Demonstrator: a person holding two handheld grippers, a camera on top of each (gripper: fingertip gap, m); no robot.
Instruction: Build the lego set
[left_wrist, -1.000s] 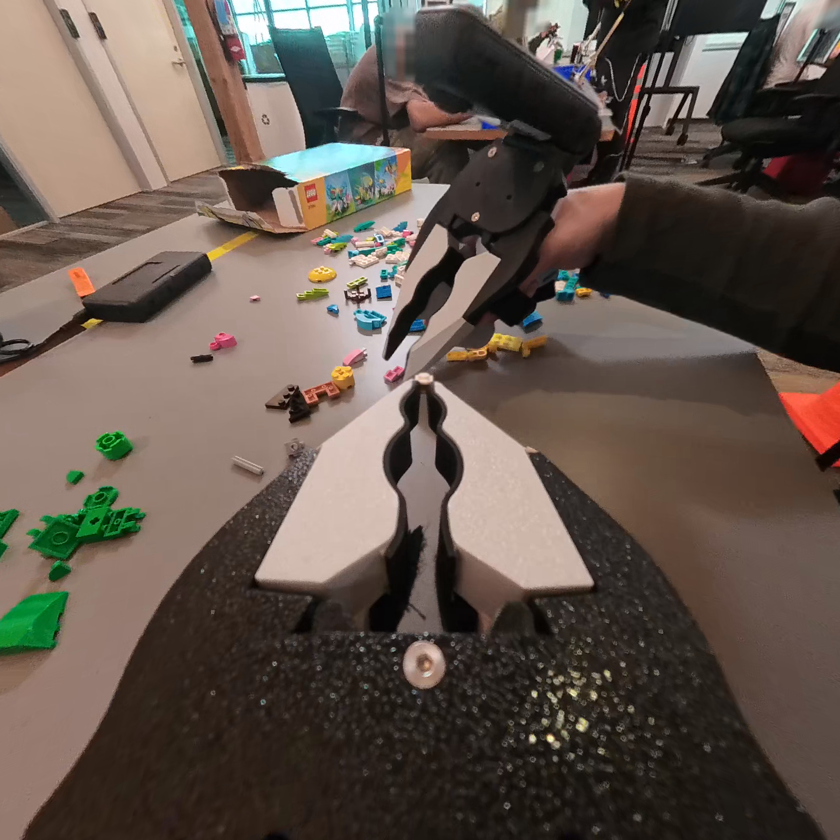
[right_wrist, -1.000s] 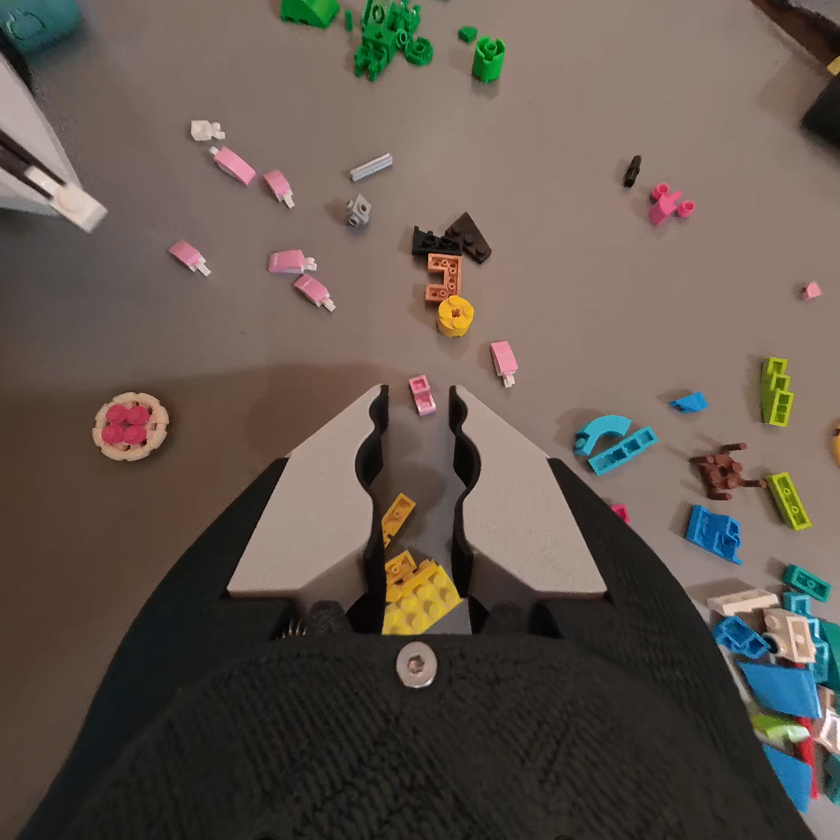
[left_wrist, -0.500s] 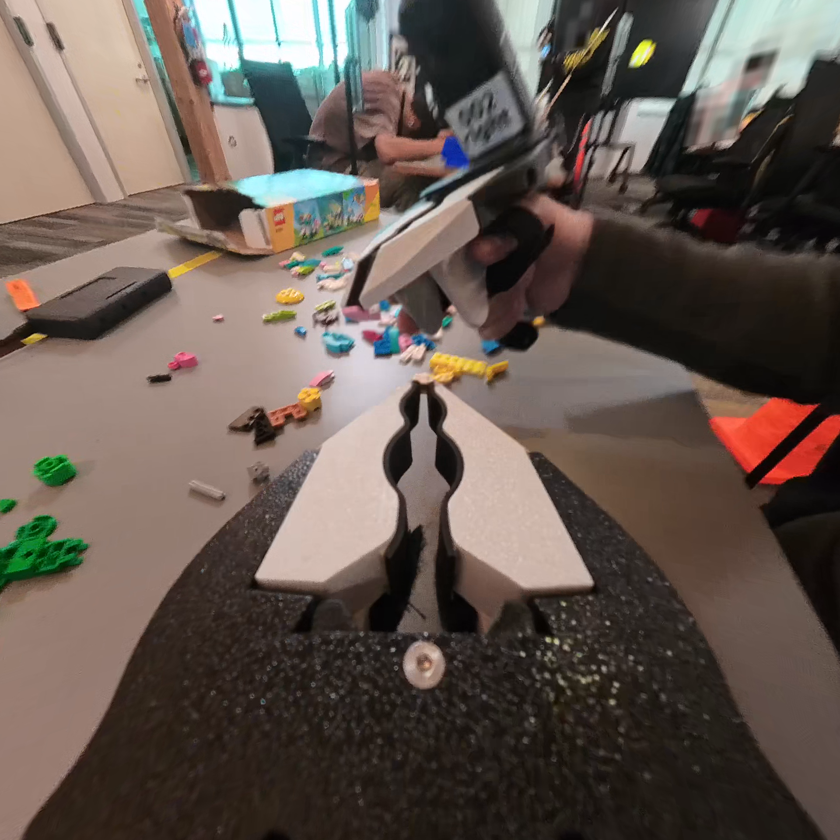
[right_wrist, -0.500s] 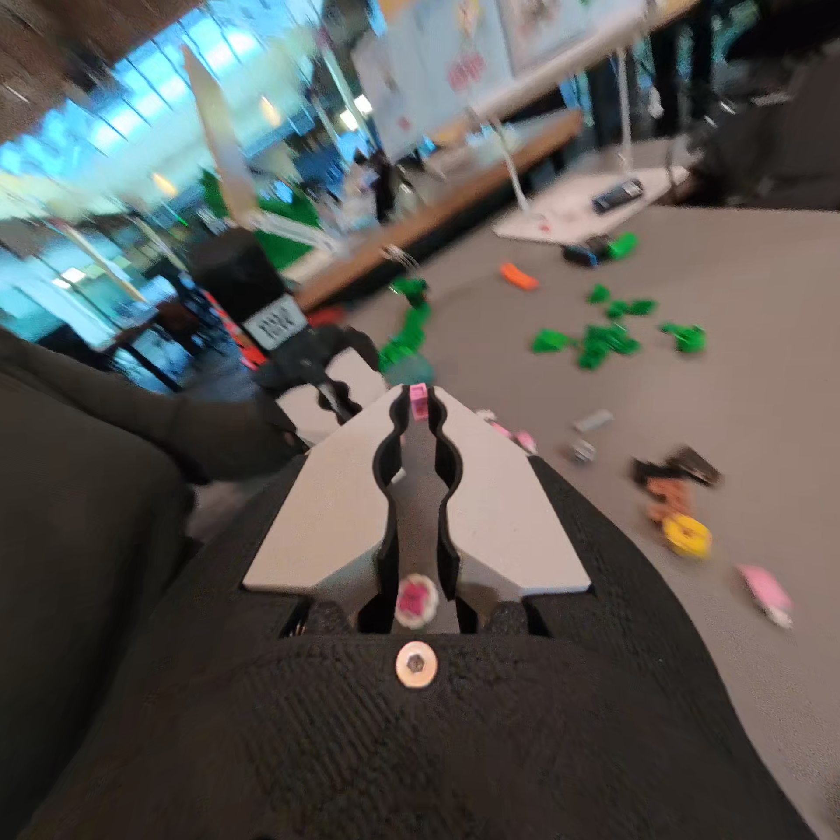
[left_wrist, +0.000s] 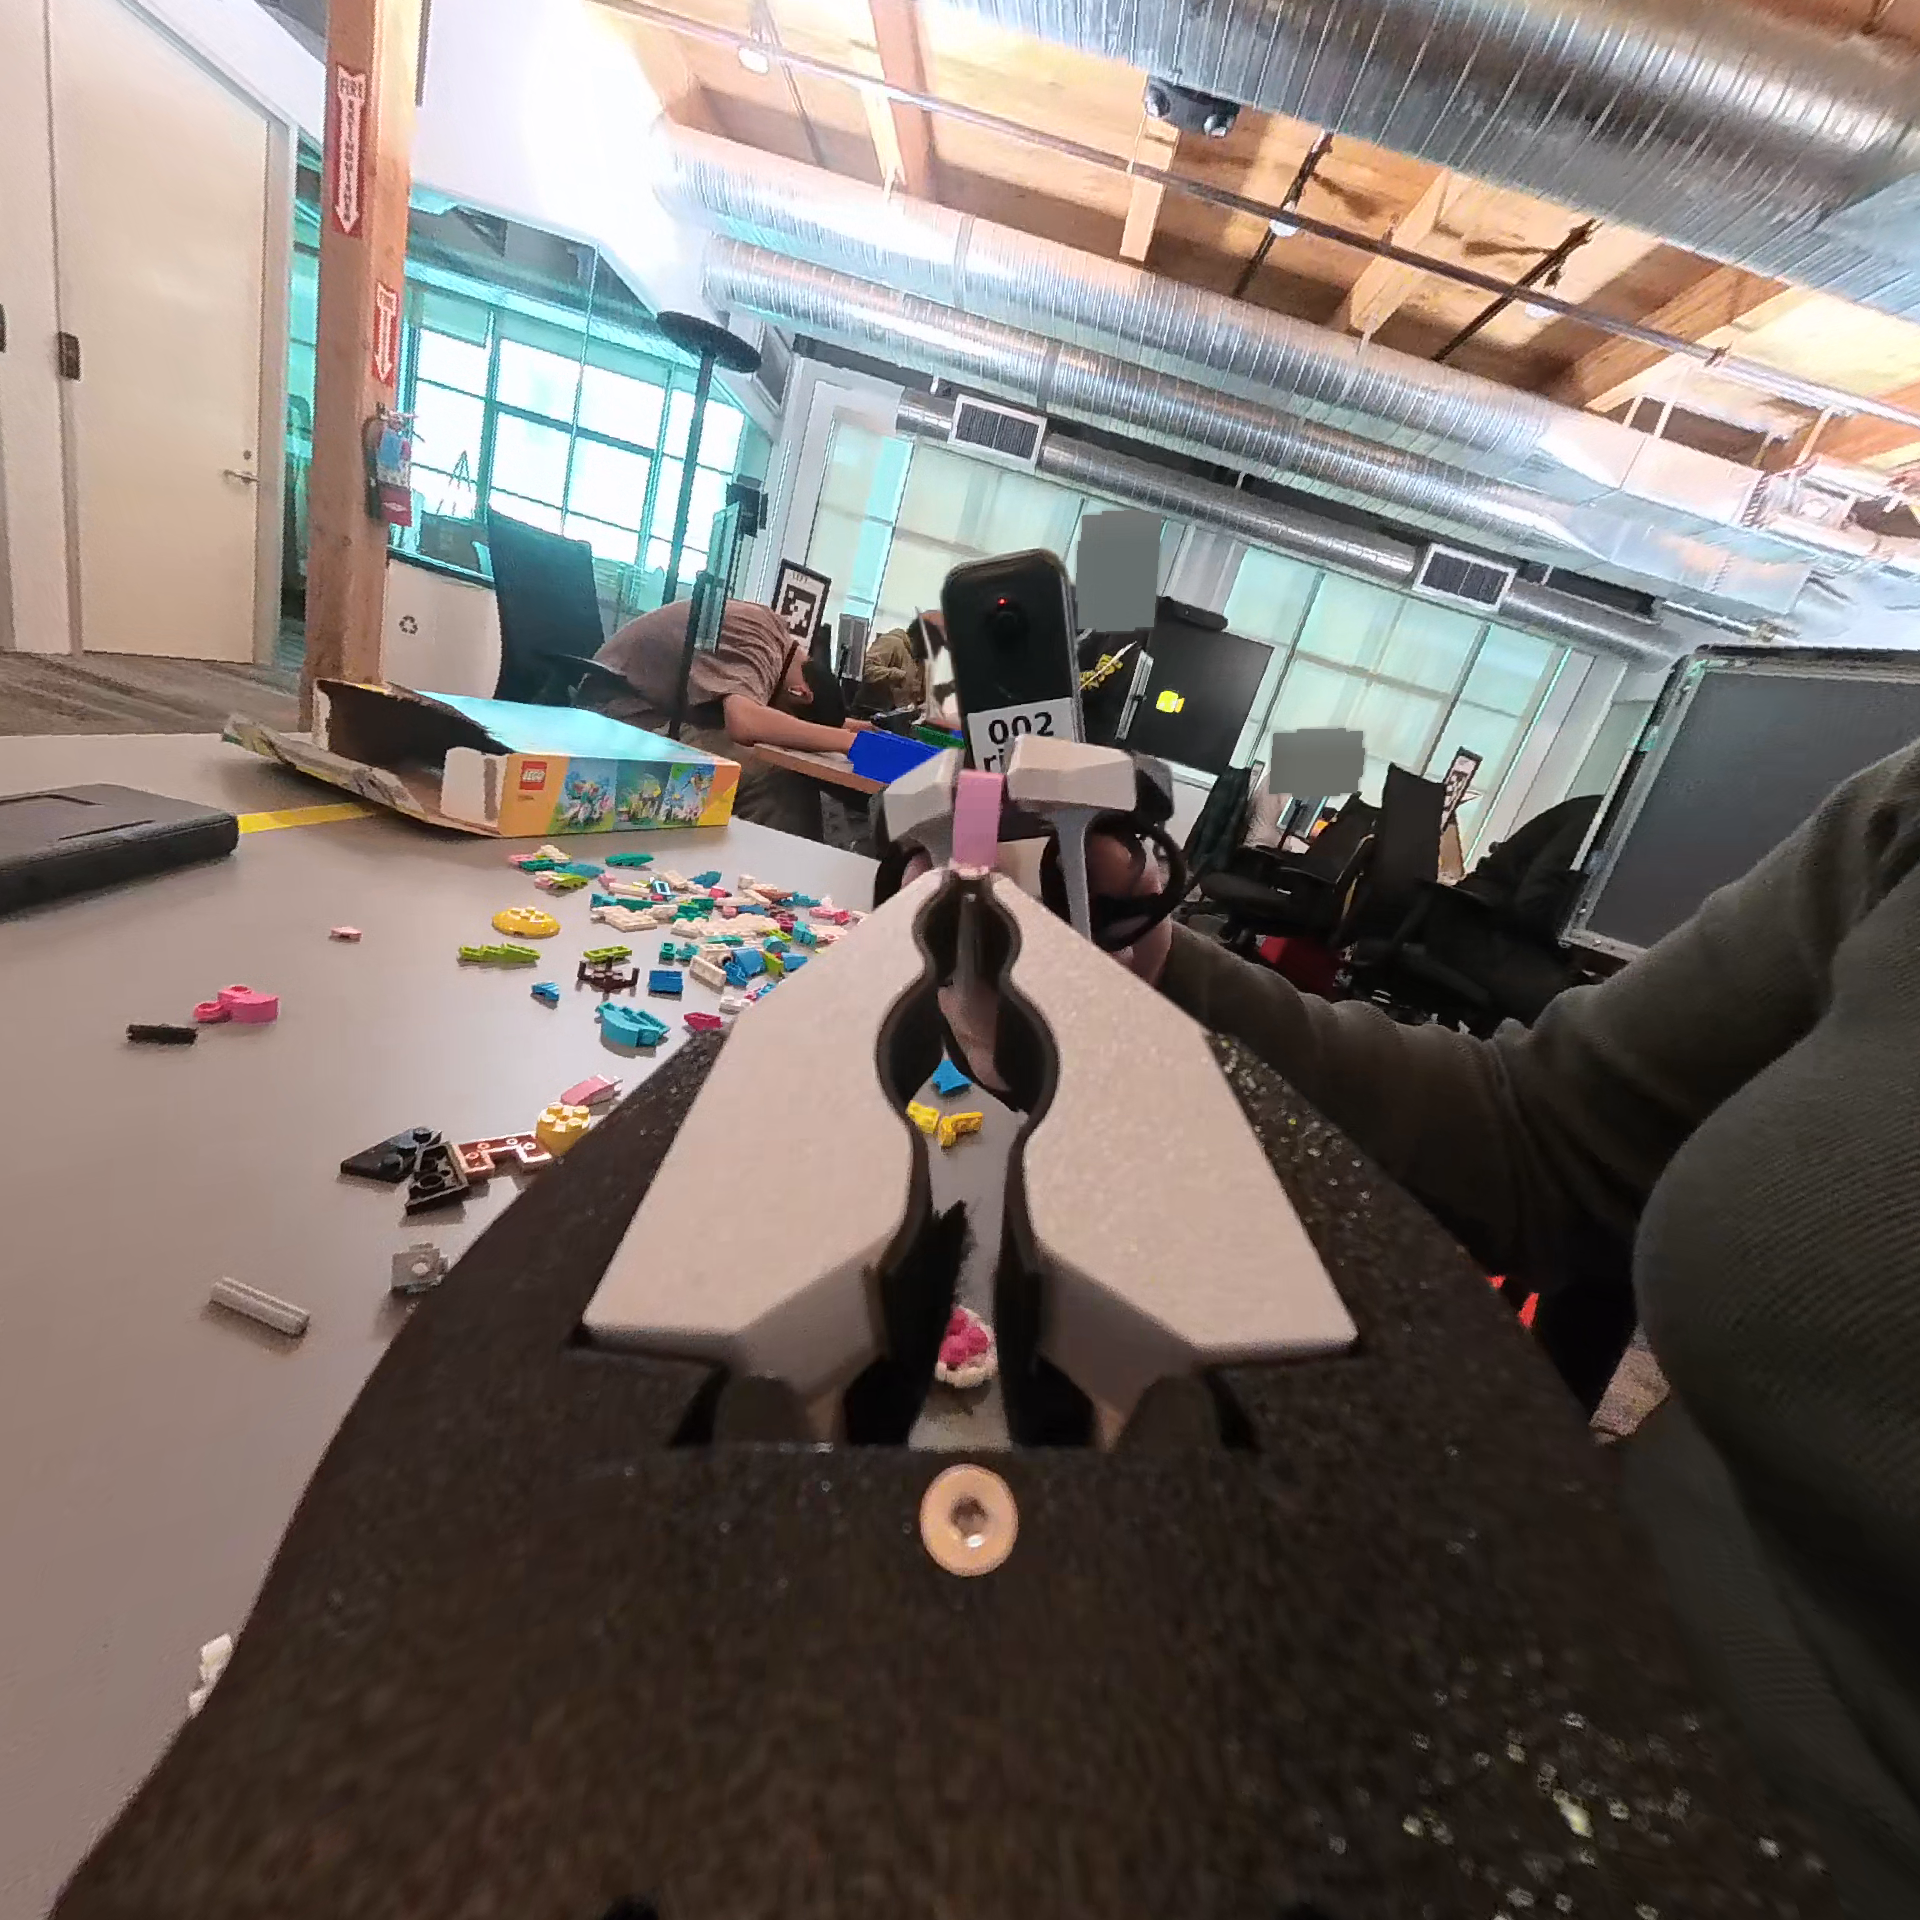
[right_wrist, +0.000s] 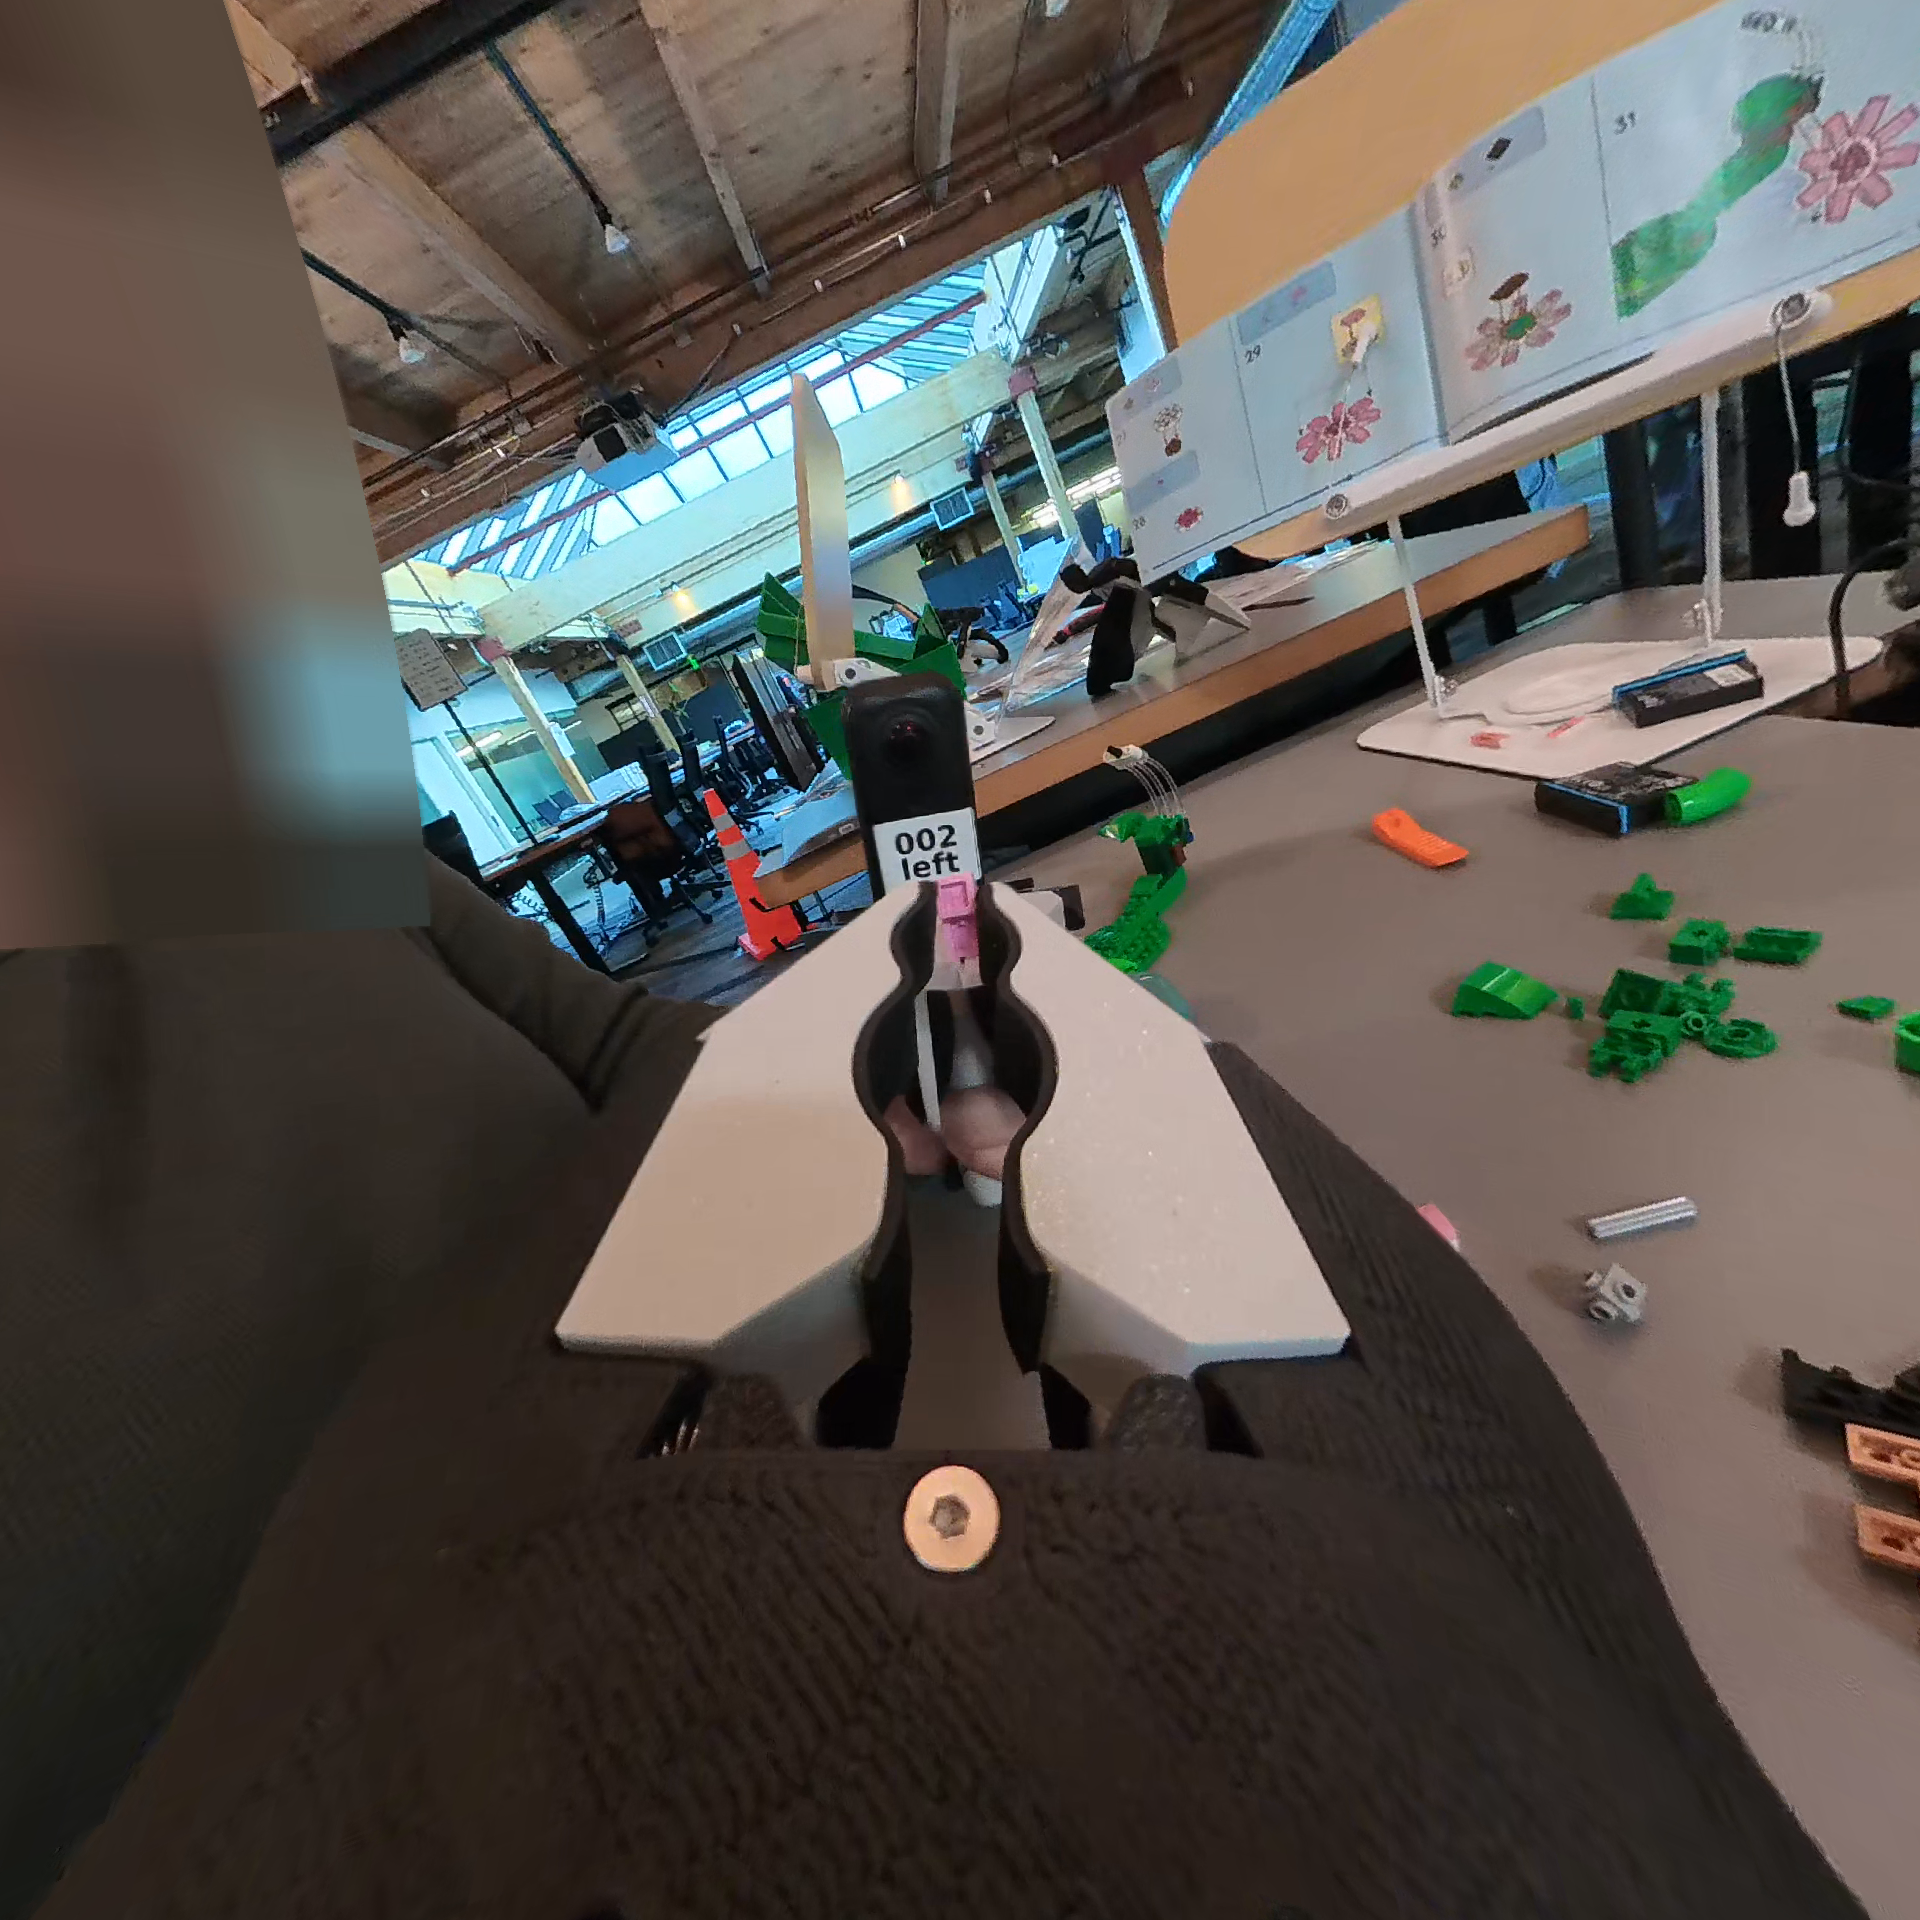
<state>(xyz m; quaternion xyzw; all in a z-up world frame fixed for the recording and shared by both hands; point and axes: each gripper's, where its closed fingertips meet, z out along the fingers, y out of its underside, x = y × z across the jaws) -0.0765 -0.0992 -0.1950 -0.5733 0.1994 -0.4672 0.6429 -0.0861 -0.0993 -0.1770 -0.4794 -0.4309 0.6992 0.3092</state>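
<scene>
Pink lego piece (left_wrist: 977, 818) held in the air between two facing tongs, above the desk (left_wrist: 208, 1143).
The left tongs (left_wrist: 968, 879) are pressed together on a thin pin at its lower end; the right tongs (right_wrist: 957, 906) pinch the pink piece itself.

An open workshop with a timber ceiling (left_wrist: 1299, 125) and silver ducts (left_wrist: 1195, 343). A wooden post (left_wrist: 358, 343) stands beside pale doors (left_wrist: 156, 384), past the grey table's (left_wrist: 208, 1195) far edge. Daylight comes through tall windows (left_wrist: 561, 457); black office chairs (left_wrist: 545, 613) and wooden desks (right_wrist: 1195, 665) stand behind.
</scene>
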